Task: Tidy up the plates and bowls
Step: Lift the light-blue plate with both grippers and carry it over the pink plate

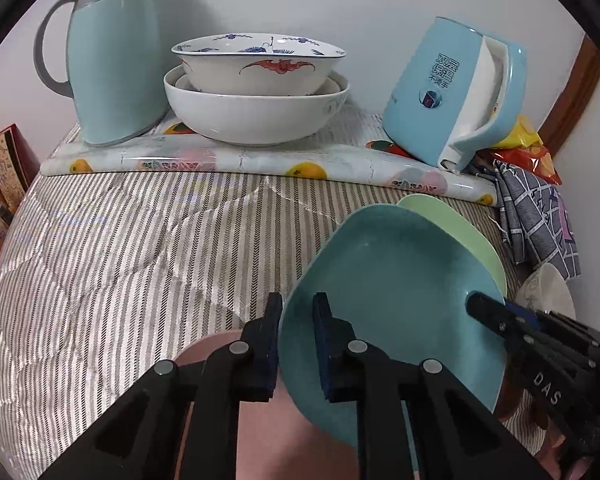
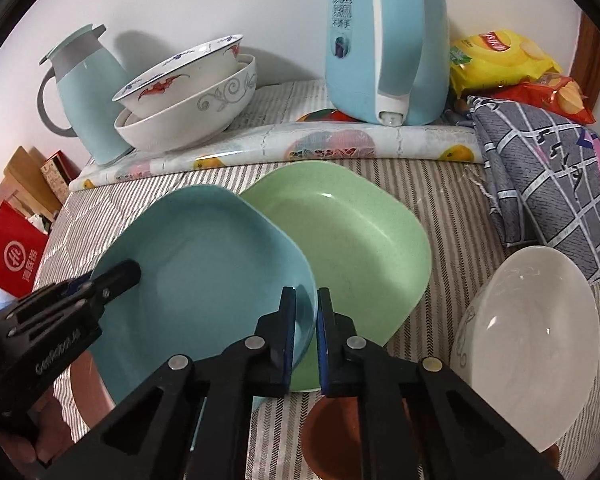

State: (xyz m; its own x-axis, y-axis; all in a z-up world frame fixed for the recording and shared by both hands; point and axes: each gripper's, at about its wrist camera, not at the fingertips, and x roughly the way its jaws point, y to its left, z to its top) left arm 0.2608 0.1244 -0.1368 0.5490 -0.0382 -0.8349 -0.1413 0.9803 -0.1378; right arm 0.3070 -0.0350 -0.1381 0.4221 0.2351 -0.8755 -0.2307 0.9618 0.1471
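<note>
Gripping opposite rims, we hold a teal squarish plastic plate [image 2: 204,256] with both grippers: left gripper [image 1: 298,344] and right gripper [image 2: 306,332] have their jaws nearly closed on it. It overlaps a pale green squarish plate [image 2: 360,236] on the striped tabletop [image 1: 120,248].

Left matte black plastic two-finger tool [image 1: 296,344], angular linkage arms with round silver pivot pins, dark blue pads on flat fingers, right matte black plastic tool [image 2: 306,332] of matching build, white lettering along its side, small screws near the fingertips
</note>
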